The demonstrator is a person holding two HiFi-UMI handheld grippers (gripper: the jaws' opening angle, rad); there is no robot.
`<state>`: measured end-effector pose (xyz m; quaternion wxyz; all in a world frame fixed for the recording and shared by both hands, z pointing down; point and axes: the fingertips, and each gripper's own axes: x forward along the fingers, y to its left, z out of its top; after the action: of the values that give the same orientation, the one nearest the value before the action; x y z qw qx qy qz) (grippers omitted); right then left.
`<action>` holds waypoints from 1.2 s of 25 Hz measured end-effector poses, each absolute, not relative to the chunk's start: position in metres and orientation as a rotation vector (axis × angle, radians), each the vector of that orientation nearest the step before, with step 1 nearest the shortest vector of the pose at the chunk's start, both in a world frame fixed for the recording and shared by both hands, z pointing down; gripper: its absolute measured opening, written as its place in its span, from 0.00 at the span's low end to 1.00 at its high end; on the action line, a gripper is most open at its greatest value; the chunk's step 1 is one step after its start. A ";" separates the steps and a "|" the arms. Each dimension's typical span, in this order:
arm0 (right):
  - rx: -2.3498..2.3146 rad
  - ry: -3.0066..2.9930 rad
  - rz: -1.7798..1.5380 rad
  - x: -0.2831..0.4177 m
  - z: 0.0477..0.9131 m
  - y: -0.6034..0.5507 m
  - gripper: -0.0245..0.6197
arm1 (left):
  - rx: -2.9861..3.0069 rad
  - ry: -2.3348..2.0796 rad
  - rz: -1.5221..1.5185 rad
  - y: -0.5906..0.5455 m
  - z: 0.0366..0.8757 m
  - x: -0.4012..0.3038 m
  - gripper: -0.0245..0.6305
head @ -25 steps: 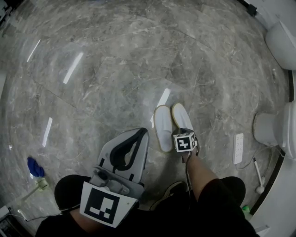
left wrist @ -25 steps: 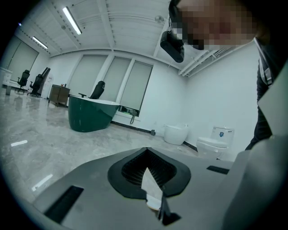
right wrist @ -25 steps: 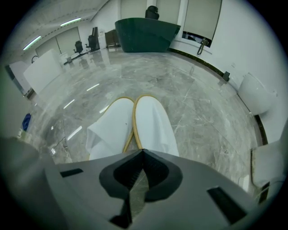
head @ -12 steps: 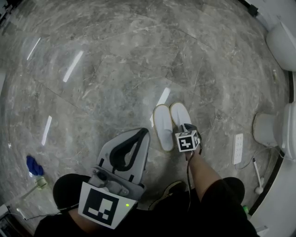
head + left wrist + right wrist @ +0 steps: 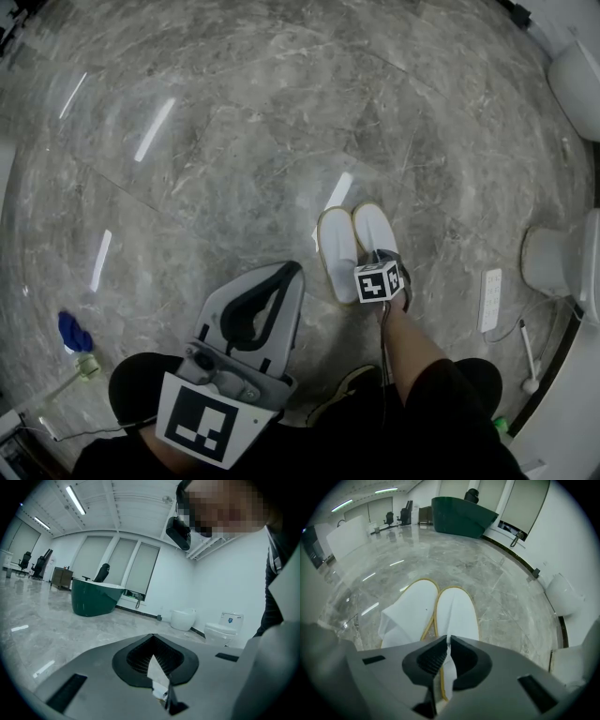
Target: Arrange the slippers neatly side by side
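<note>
Right gripper has its jaws pinched nearly together on the white fabric at the heel end of the right-hand slipper, right by the yellow trim. The left-hand slipper lies right against it, inner edges touching, toes pointing away from the person.

Left gripper is held up off the floor, on the near left of the slippers. Its tips meet and it isn't gripping a slipper. There's a pale sliver low between the pads, no idea what that is.

Loads of bare grey marble floor beyond and to the left of the slippers. To their right it's tighter, with a white power strip on the floor near them and a toilet base just past that. Small blue thing is way off to their left.
</note>
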<state>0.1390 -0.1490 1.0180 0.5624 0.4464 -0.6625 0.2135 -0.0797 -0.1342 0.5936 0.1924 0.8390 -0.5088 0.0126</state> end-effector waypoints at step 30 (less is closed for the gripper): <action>1.190 -1.603 0.717 0.118 1.012 -0.161 0.07 | 2.358 -1.419 0.010 -0.140 0.592 -0.085 0.04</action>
<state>0.1181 -0.1605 1.0116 0.4882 0.4896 -0.6595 0.2950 -0.0846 -0.1397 0.5924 0.1936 0.8406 -0.5058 0.0037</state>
